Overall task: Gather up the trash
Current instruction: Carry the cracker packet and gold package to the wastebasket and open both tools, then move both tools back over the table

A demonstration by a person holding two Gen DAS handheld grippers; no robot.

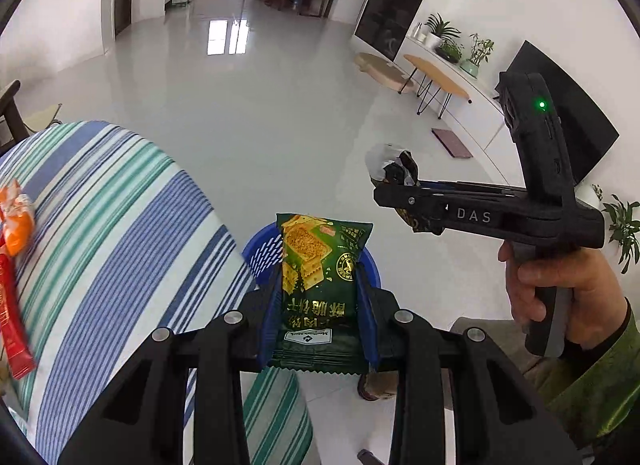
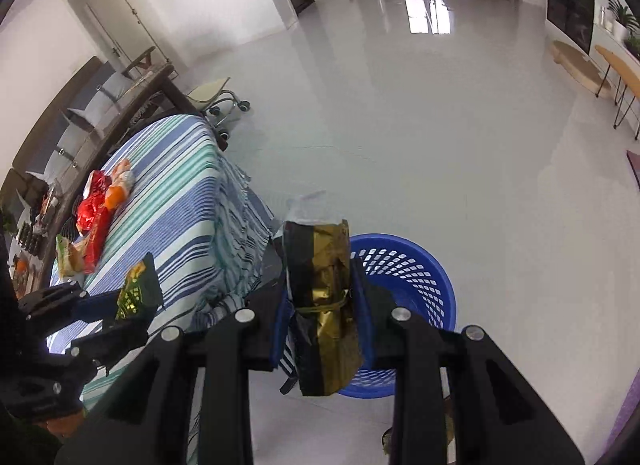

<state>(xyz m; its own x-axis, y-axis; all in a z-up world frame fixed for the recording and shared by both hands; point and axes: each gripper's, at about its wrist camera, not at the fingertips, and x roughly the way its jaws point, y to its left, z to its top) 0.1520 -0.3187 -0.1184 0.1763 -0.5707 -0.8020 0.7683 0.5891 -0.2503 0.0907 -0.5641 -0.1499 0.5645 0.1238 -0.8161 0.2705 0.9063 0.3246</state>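
- The left gripper point(image 1: 320, 297) is clamped on a green cracker packet point(image 1: 320, 281); its blue pads press on both long sides of the packet, which stands lengthwise between the fingers.
- The right gripper point(image 2: 322, 305) is clamped on a black-and-gold wrapper point(image 2: 324, 305), crumpled and pinched at the middle, with a clear torn end at the top.
- In the left wrist view, the right gripper point(image 1: 394, 179) shows from the side, held in a hand point(image 1: 560, 293) with a green sleeve; the wrapper point(image 1: 394, 163) sticks out beyond its fingertips.
- In the right wrist view, the left gripper point(image 2: 132, 305) shows at the lower left, with the green cracker packet point(image 2: 138, 291) in its fingers, over the near edge of the table.
- A blue mesh basket point(image 2: 412, 277) stands on the floor just beside the table's near corner; both held items are above or near its rim point(image 1: 262, 249).
- The table carries a striped cloth point(image 2: 180, 193) in blue, green and white.
- More trash lies along the cloth's far edge: a red packet point(image 2: 94, 221), an orange packet point(image 2: 118, 189) and a pale green packet point(image 2: 70, 257).
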